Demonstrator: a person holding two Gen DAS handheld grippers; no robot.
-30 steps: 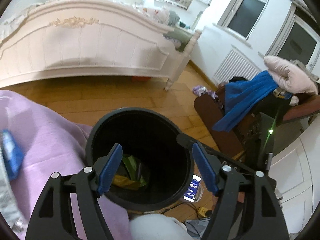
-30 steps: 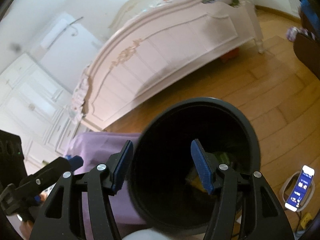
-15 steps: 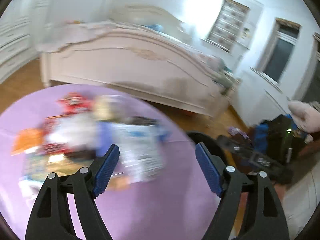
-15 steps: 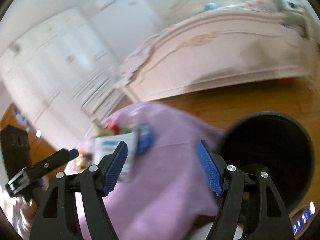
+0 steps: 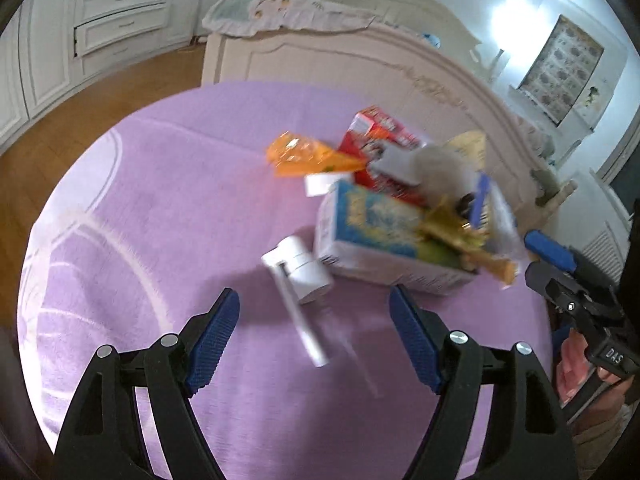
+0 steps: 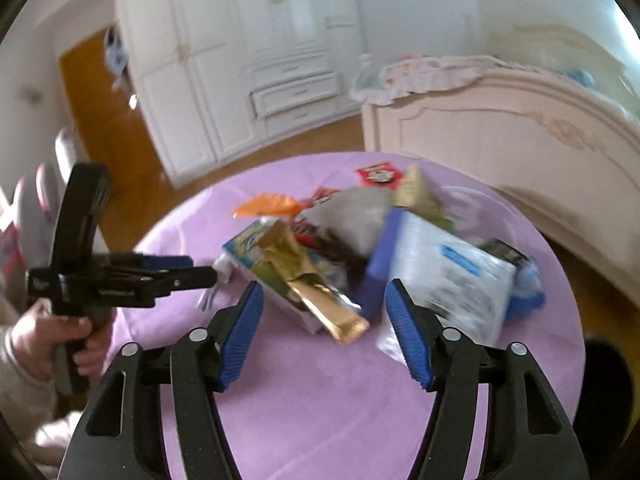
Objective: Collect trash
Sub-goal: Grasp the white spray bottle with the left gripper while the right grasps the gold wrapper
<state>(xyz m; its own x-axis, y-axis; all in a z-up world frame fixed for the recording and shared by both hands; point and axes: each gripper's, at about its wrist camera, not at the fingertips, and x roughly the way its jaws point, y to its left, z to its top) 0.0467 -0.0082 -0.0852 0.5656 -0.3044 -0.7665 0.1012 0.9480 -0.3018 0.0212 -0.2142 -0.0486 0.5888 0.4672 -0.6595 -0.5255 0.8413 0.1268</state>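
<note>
Both views have swung away from the black bin to the round desk under a lilac cloth (image 5: 168, 208). In the left wrist view, the left tool (image 5: 314, 338) has just narrowed slightly yet stands wide, empty, above a white plastic spray bottle (image 5: 298, 266) lying beside the heap of wrappers and cartons (image 5: 400, 200). In the right wrist view, the right tool (image 6: 322, 332) has just narrowed too; it gapes empty over a gold foil wrapper (image 6: 320, 292) on that heap.

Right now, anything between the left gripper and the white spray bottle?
Nothing visible. The left gripper is open and empty, and the white spray bottle lies alone on bare purple cloth just ahead of its fingers. The blue carton sits beside the bottle, not in front.
</note>
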